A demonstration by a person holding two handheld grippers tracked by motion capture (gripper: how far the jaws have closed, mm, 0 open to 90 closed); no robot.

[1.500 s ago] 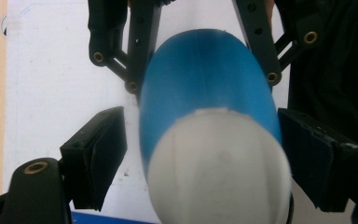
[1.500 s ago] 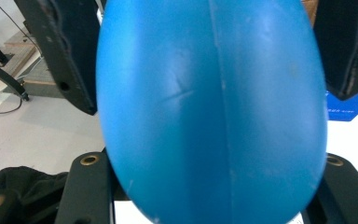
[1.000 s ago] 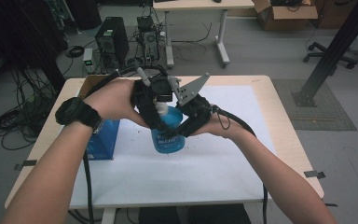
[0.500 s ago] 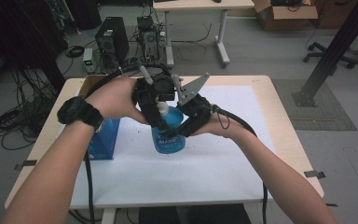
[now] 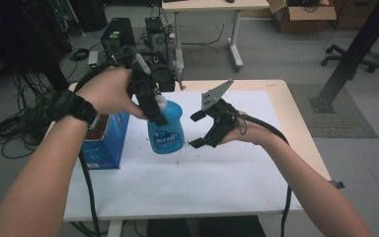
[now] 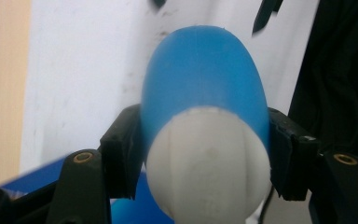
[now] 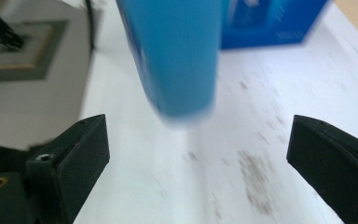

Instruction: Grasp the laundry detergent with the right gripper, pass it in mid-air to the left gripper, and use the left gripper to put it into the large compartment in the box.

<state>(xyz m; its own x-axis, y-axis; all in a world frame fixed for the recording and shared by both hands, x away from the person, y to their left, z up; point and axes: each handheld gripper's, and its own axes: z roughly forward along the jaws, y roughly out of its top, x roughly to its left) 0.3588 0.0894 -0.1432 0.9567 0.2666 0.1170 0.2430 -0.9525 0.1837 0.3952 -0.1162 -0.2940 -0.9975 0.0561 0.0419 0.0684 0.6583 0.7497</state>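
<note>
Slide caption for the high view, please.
Left gripper lifts blue bottle by its neck; right gripper, jaws just opened, beside it.

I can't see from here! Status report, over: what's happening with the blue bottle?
Left gripper shut on bottle at its top, lifted. Right gripper just opened, fingers off it. Blue box beside, nothing in the way.

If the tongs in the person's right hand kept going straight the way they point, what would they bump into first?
Probably the blue bottle. The right tongs stand open with nothing between them, aimed at its lower end, which the left tongs hold above the white table. Behind it sits the blue box.
</note>
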